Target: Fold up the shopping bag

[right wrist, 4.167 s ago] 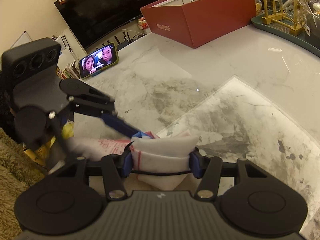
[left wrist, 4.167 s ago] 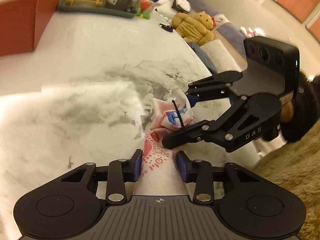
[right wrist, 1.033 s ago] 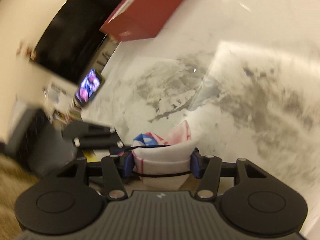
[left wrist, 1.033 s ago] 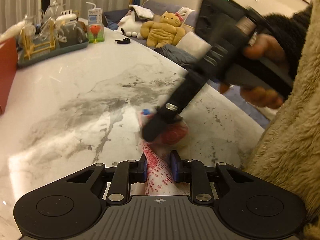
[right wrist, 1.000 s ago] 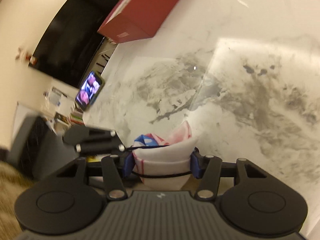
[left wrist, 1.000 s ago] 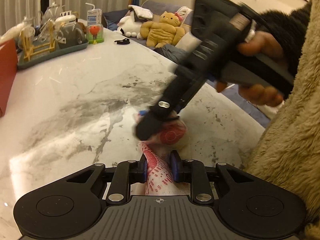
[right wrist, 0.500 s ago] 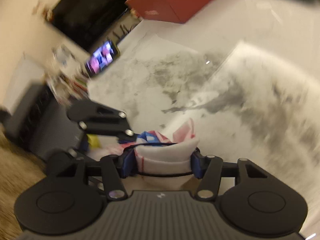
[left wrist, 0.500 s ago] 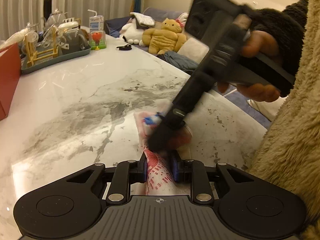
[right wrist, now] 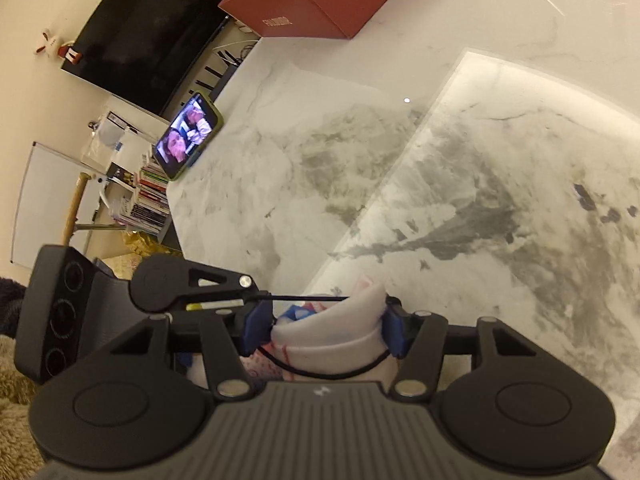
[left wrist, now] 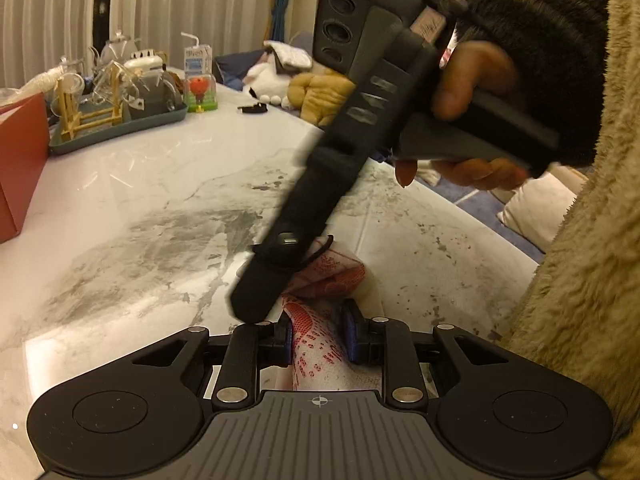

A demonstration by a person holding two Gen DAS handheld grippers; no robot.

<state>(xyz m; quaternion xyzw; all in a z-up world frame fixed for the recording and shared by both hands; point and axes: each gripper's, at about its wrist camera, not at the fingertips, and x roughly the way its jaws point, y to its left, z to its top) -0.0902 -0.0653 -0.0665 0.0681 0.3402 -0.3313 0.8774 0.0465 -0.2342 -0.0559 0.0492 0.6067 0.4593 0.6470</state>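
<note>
Marble table fills both views, white w/ grey veining, lit warm. On my left cam the far side has a red box at the edge, a green tray w/ glassware, a juice carton behind it, and plush toys off the back.

Bag is rolled into a small white bundle w/ red print, sitting near the table's front edge, between both tools. My left gripper is narrowed down on the printed end of it, blue pads touching fabric on both sides.

Right gripper is clamped across the thick white roll of the bag; jaws sit about as wide as the roll. A black elastic loop runs round the bundle, one strand stretched taut across the top toward the left tool.

Left cam shows the right tool slanting down over the bundle, blurred, my right hand on the handle, tip almost at my left finger. Right cam also has a phone propped at the table's far edge, screen lit, and a dark TV on the wall.
</note>
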